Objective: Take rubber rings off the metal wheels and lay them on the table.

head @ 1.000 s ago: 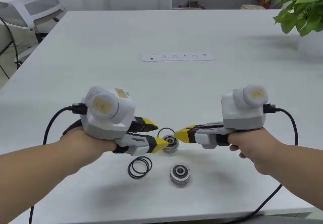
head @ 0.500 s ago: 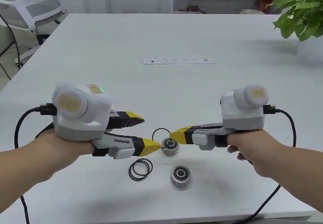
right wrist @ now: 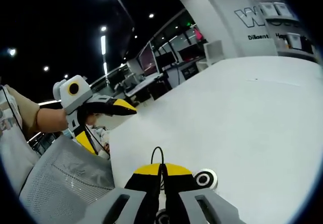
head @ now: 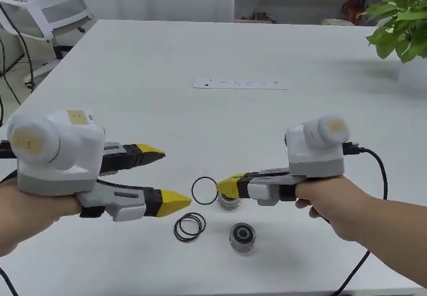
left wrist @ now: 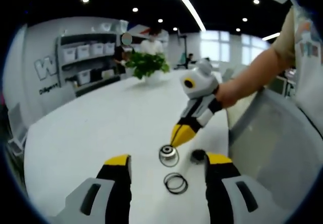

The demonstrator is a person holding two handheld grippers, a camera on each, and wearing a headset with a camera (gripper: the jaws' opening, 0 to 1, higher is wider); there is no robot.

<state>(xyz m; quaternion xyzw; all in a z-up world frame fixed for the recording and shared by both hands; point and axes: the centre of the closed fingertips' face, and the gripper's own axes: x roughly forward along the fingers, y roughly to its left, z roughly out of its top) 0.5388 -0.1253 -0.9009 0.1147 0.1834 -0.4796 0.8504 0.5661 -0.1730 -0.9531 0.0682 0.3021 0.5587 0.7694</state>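
Ring pile [head: 189,227] already on table [head: 300,63], 9 o'clock of near wheel [head: 242,236]; one ring [head: 193,191] pinched in right gripper [head: 221,185], unlaid (left gripper [head: 173,176] gapes wide, empty).

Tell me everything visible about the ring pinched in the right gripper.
The ring is a thin, plain black loop that looks like rubber, round and unbroken. The right gripper pinches one edge between its shut yellow tips, and the rest of the loop juts out free beyond them. The head view shows it as a nearly full circle. It sits beside the nearer wheel, low over the white table. Whether it touches either cannot be told.
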